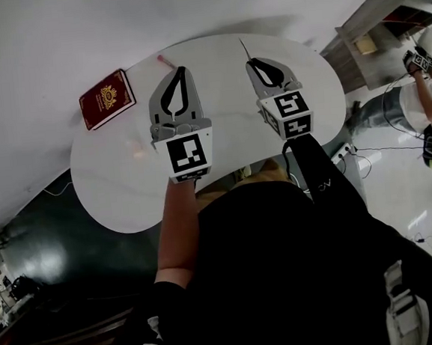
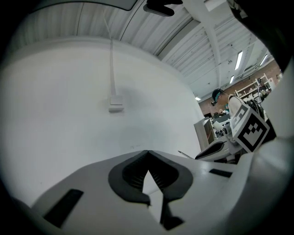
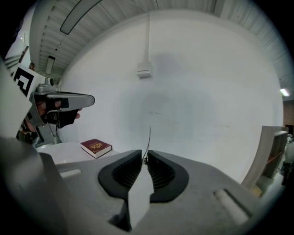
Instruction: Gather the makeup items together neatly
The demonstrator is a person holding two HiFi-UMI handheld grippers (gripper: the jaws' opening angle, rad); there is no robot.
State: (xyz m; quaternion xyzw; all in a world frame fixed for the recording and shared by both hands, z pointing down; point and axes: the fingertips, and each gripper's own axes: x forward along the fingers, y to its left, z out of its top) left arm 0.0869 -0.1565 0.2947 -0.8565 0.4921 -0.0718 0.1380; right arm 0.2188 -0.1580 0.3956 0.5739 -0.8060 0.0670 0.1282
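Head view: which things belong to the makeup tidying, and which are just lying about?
Job: thin dark stick held by the right gripper; small pink item on the table, probably makeup.
Lying about: red book; box on the wall.

- A lab or workshop hall, with a ribbed ceiling point(image 2: 151, 32) and strip lights point(image 2: 238, 58).
- Stocked shelves point(image 2: 257, 85) stand far off.
- Cables point(image 1: 394, 148) trail across the grey floor point(image 1: 386, 187) beyond the table's right edge.
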